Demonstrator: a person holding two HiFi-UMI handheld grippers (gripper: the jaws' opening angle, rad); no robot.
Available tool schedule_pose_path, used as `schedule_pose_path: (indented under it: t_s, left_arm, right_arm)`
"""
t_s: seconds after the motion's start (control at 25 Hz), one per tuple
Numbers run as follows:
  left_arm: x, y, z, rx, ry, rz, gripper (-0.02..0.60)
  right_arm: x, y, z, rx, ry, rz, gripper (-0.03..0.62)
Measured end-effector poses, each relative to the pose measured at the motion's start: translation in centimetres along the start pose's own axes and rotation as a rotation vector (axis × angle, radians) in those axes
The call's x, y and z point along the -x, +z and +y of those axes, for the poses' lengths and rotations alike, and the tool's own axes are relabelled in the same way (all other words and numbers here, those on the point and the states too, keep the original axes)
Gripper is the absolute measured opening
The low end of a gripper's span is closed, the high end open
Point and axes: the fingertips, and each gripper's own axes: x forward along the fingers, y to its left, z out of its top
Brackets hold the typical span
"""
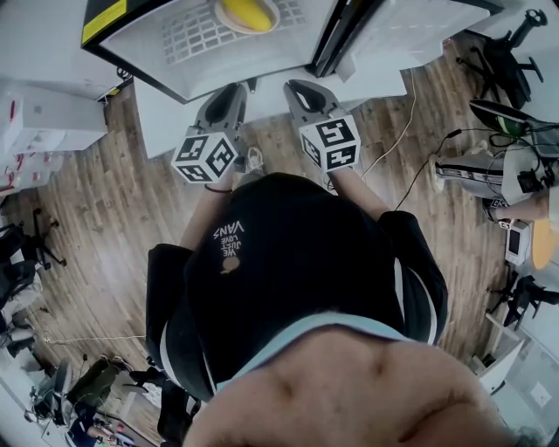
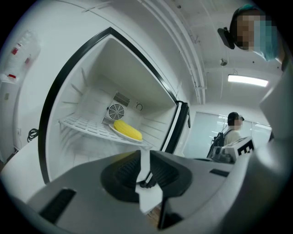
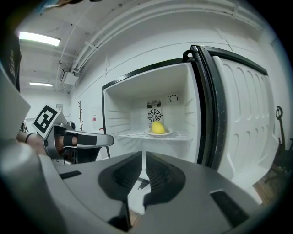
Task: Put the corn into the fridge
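The yellow corn (image 1: 247, 12) lies on a white plate (image 2: 113, 130) on the wire shelf (image 2: 82, 124) inside the open white fridge. It shows in the left gripper view as corn (image 2: 127, 130) and in the right gripper view as corn (image 3: 158, 127). My left gripper (image 1: 234, 92) and right gripper (image 1: 301, 90) hover side by side in front of the fridge opening, well short of the shelf. The left gripper (image 2: 144, 157) is shut and holds nothing. My right gripper (image 3: 143, 160) is also shut with nothing between its pads.
The fridge door (image 3: 242, 114) stands swung open to the right. A person (image 2: 231, 130) stands far off in the room. Office chairs (image 1: 502, 52) and a floor cable (image 1: 397, 131) lie to the right, white boxes (image 1: 44, 118) to the left.
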Motion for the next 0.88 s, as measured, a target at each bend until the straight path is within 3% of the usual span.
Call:
schedule_pose_path:
  t_s: [0.48,0.88]
  left_arm:
    - [0.14,-0.15,-0.43,-0.006,-0.001,0.012,0.064]
    - [0.7,-0.11,-0.31,-0.022,-0.004,0.002,0.021]
  right_arm:
    - [0.64,-0.17,-0.13,0.006,-0.012,-0.003,0.012]
    - [0.52,-0.28,0.16,0.008,-0.012,0.0,0.012]
